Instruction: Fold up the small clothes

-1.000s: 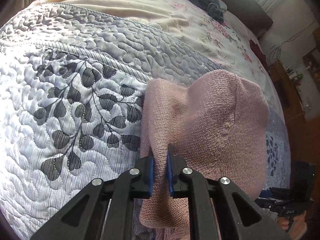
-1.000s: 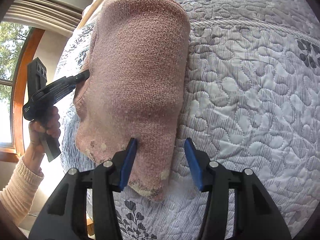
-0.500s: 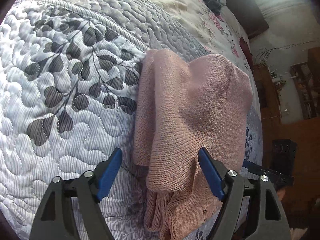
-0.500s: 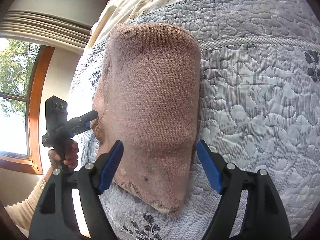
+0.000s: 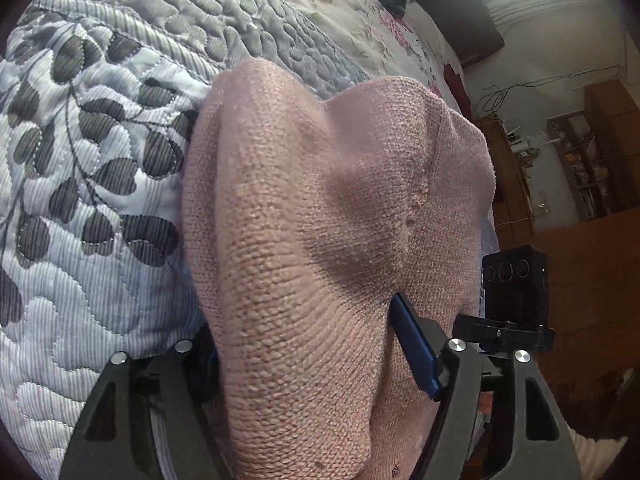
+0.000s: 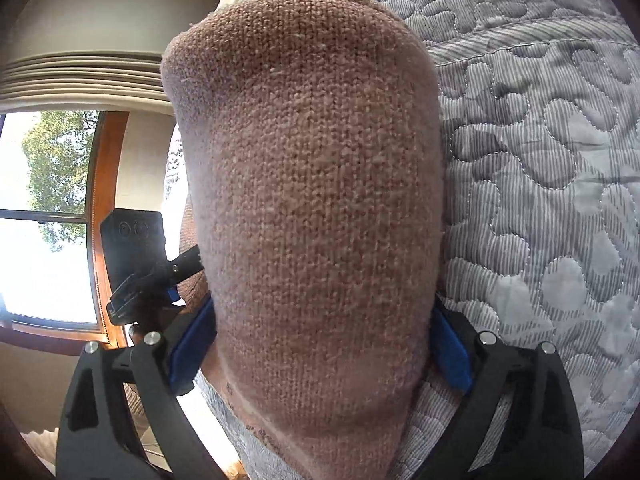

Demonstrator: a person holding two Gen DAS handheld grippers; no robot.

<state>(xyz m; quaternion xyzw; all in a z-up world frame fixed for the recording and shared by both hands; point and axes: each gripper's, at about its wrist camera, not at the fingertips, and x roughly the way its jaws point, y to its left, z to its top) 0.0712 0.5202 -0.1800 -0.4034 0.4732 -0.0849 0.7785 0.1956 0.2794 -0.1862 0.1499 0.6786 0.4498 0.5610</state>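
Both claws are straddling the pink knit garment [image 5: 320, 240] on the quilt [image 5: 80, 200], left gripper [image 5: 304, 356] and right gripper [image 6: 320, 340] spread wide; closing unevenly risks bunching the fold.

A: What sits between the right claw [image 6: 320, 344]'s blue pads [image 6: 192, 344]?

B: The pink knit garment [image 6: 312, 200], filling the wide gap and reaching ahead over the grey quilted bed cover [image 6: 540, 160].

A: And to its left?

B: The left claw [image 6: 176, 276] touches the garment's edge, with the window [image 6: 44, 216] beyond.
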